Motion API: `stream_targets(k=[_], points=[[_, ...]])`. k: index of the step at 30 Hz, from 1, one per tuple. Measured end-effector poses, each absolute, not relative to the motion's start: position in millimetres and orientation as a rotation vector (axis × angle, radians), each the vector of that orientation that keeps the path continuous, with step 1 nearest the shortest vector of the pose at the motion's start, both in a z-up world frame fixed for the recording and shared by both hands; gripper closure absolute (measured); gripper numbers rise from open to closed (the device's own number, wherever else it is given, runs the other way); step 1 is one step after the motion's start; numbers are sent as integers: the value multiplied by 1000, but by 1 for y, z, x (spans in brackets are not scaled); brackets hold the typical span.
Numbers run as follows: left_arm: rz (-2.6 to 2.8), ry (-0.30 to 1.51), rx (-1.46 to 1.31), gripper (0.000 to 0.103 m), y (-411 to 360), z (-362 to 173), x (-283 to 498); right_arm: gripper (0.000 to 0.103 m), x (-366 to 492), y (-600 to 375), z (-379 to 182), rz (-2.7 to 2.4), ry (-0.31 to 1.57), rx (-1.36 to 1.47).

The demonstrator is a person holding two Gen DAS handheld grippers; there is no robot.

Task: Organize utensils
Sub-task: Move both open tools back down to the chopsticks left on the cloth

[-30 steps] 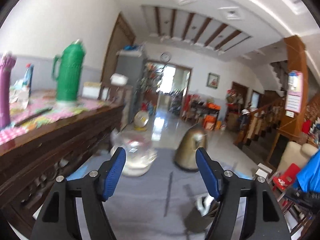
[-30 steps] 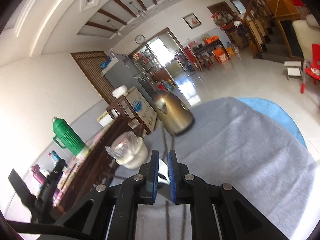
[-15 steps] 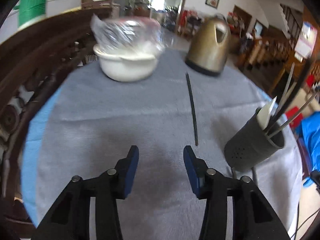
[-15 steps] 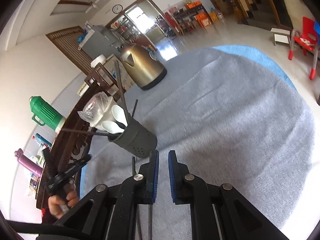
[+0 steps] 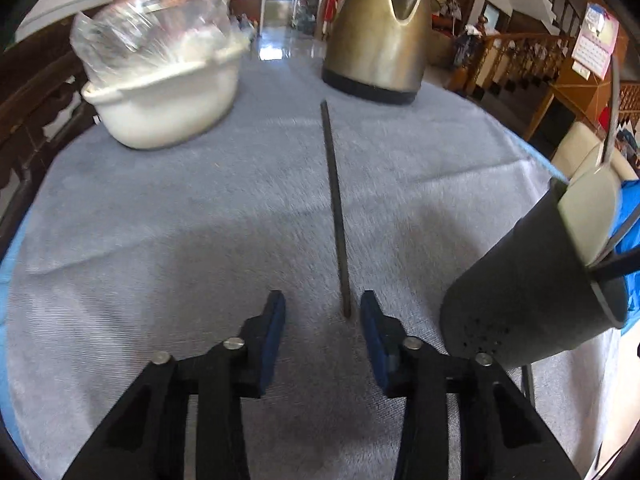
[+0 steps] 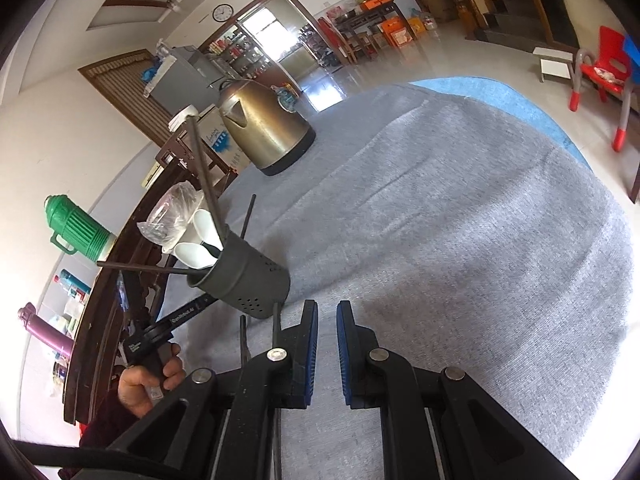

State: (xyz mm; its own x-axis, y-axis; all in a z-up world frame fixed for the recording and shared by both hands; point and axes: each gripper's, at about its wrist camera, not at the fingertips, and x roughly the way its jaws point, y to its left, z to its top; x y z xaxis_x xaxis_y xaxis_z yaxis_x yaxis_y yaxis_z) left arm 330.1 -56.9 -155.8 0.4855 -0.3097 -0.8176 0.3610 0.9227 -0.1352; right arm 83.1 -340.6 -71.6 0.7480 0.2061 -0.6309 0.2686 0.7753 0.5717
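Closing in with the left gripper, jaws just narrowing and half-wide, nothing gripped. Lone chopstick flat on the table, near tip between the pads, long axis pointing to the far edge. Right gripper nearly shut, empty, beside the utensil holder.

Left tool angled downward, jaws just closing yet apart; right tool nearly shut, empty.
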Motion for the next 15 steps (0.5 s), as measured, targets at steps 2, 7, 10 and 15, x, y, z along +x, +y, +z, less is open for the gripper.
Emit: stream_targets(k=[2,7,10,15], points=[[-417,974,69,67,-60,-157,330,92,85,-342,-74,-38,743,704],[-436,975,56,96,-63,-158,335,92,88,-341,-77,-36,749,708],[-437,961,60,99,-62,-159,334,92,87,-342,-78,-37,748,713],[-433,990,29,99,-53,-157,332,92,84,-345,-75,-49,735,719]])
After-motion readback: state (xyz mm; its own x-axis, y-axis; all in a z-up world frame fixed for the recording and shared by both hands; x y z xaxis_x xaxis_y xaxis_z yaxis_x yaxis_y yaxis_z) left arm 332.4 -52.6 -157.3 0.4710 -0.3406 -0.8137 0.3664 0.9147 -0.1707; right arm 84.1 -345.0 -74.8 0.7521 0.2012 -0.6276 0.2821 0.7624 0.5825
